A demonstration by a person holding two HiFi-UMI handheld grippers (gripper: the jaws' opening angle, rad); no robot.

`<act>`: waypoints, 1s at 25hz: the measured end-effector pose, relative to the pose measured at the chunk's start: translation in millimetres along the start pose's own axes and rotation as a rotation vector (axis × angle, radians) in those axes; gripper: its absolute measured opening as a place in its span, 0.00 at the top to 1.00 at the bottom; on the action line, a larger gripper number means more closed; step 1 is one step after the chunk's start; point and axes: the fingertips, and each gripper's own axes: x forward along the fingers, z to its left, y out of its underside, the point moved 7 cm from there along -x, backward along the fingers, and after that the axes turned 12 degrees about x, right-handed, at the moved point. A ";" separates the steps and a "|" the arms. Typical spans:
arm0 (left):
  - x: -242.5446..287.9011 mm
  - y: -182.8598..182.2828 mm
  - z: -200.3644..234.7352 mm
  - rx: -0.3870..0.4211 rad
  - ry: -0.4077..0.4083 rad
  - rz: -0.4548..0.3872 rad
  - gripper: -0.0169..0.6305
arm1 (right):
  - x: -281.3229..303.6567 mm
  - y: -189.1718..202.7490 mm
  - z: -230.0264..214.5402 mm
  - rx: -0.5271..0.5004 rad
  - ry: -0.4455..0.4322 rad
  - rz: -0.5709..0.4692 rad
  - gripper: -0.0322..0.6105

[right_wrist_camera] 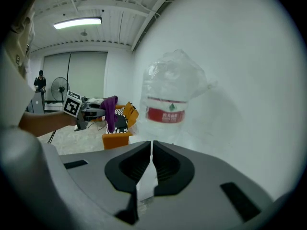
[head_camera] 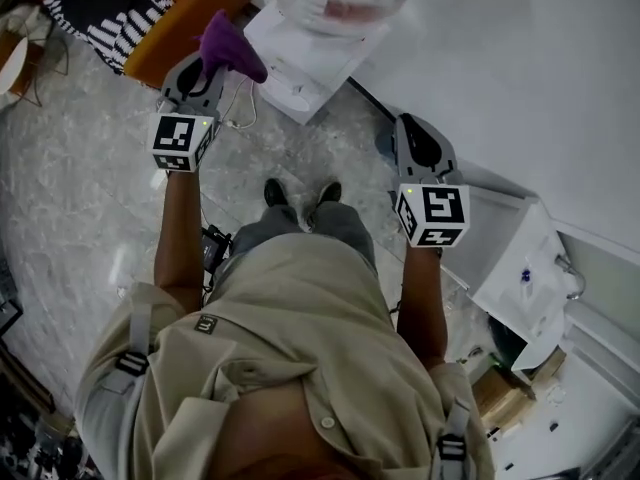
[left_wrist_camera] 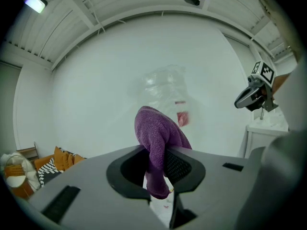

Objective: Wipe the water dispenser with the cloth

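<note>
Loosely bunched purple cloth (left_wrist_camera: 157, 132) clamped in left tool (left_wrist_camera: 154, 166), right tool (right_wrist_camera: 151, 157) pressed together, empty.

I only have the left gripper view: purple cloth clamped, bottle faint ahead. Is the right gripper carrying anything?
Observer: No. The right gripper is shut, with nothing between its jaws.
Operator: Is the cloth on the bottle yet?
Observer: No. In the right gripper view the cloth hangs off to the left of the bottle, with a gap between.
Operator: Where does the dispenser stand?
Observer: In the head view the dispenser stands by the wall, ahead of the person's shoes.
</note>
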 end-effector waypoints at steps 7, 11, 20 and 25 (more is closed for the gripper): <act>38.7 50.4 3.8 -0.075 -0.036 0.079 0.85 | 34.1 7.0 -1.7 -0.011 0.003 0.059 0.91; 63.3 81.4 -3.1 -0.107 -0.042 0.133 0.85 | 58.7 19.3 -4.9 -0.015 -0.023 0.110 0.91; 118.3 153.5 -18.7 -0.113 -0.021 0.247 0.85 | 108.6 54.5 -27.4 -0.041 -0.066 0.249 0.91; 147.4 184.7 -39.9 -0.134 0.018 0.280 0.85 | 132.3 76.5 -42.4 -0.048 -0.088 0.318 0.91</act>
